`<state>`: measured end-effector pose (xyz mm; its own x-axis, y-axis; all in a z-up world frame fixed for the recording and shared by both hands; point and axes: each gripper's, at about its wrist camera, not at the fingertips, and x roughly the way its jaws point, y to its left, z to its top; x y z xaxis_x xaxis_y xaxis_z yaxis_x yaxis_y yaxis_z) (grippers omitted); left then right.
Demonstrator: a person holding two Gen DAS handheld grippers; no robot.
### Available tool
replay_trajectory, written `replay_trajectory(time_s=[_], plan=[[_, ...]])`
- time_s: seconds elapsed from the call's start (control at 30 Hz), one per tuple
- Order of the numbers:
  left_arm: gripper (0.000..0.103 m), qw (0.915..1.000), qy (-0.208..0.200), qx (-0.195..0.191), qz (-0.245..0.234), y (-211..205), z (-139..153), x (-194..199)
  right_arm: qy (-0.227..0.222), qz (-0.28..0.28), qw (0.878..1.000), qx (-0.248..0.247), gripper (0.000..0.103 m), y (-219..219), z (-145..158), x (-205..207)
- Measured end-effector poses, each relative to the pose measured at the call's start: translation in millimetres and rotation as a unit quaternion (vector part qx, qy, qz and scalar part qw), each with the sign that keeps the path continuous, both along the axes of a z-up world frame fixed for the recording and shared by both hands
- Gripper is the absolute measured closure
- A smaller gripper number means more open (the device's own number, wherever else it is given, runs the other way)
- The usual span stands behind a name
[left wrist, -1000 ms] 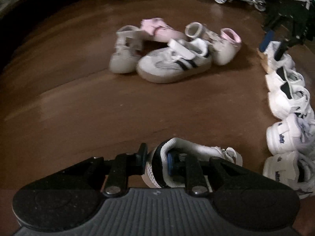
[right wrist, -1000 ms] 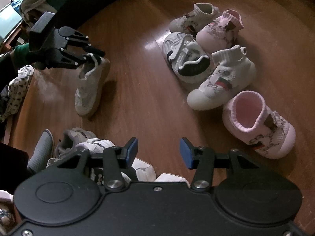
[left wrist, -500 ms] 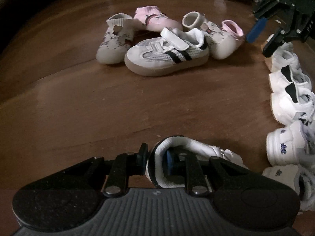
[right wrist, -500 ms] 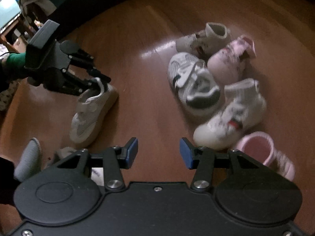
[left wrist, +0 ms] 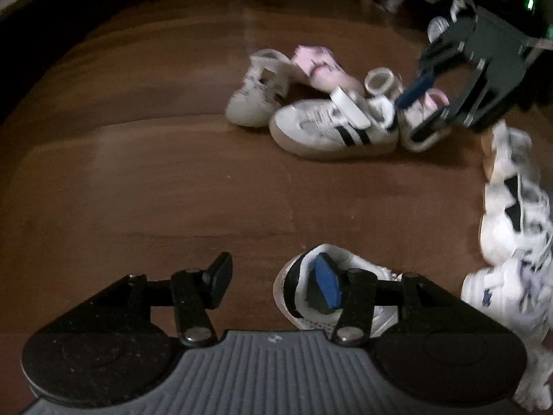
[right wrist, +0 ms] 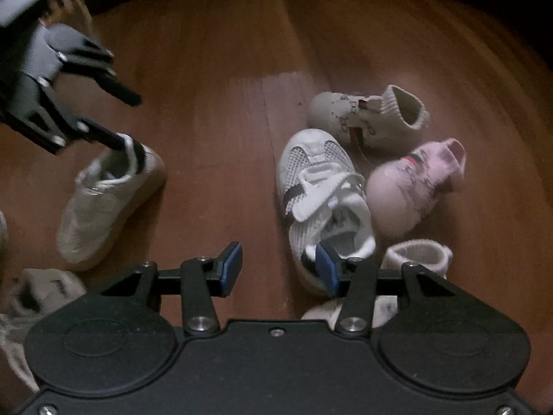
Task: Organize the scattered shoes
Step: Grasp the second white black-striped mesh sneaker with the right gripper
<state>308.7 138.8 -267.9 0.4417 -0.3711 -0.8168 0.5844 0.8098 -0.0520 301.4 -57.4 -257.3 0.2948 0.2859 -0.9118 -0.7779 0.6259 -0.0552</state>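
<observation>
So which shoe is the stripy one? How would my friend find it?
Look at the wooden floor and find the little huddle of shoes in the middle. The stripy shoe lies at the huddle's edge, with the pink shoe right beside it. It is the only white mesh shoe there with dark stripes on its side and a wide white strap across the top.

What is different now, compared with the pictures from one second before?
The left gripper has just been opening and let go of the white shoe; one finger is still inside its collar. The right gripper, open as before, moved over the striped shoe in the pile. The pile and the floor stayed as they were.
</observation>
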Motion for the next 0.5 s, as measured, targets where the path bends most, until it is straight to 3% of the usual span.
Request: replay_trajectory(time_s=[0.13, 0.2, 0.27, 0.3, 0.33, 0.4, 0.47, 0.5], plan=[[0.051, 0.9996, -0.003, -0.022, 0.014, 8, 8, -5, -0.027, 0.041, 0.995, -0.090, 0.056, 23, -19, 3], [0.051, 0.9995, -0.006, -0.027, 0.017, 11, 11, -8, -0.019, 0.069, 0.989, -0.130, 0.061, 31, -26, 5], [0.051, 0.9994, -0.007, -0.028, 0.017, 13, 12, -11, -0.018, 0.093, 0.983, -0.159, 0.073, 36, -30, 5], [0.051, 0.9994, -0.007, -0.028, 0.017, 14, 12, -12, -0.009, 0.091, 0.984, -0.155, 0.075, 36, -30, 8], [0.051, 0.9994, -0.007, -0.028, 0.018, 15, 11, -13, 0.001, 0.089, 0.984, -0.151, 0.084, 36, -30, 10], [0.051, 0.9993, -0.006, -0.030, 0.023, 19, 11, -15, 0.023, 0.076, 0.987, -0.137, 0.086, 34, -29, 16], [0.051, 0.9987, -0.003, -0.038, 0.032, 23, 10, -16, 0.091, -0.012, 0.994, -0.056, 0.091, 21, -25, 31], [0.051, 0.9983, -0.001, -0.044, 0.038, 26, 10, -17, 0.125, -0.056, 0.991, -0.015, 0.092, 14, -22, 38]])
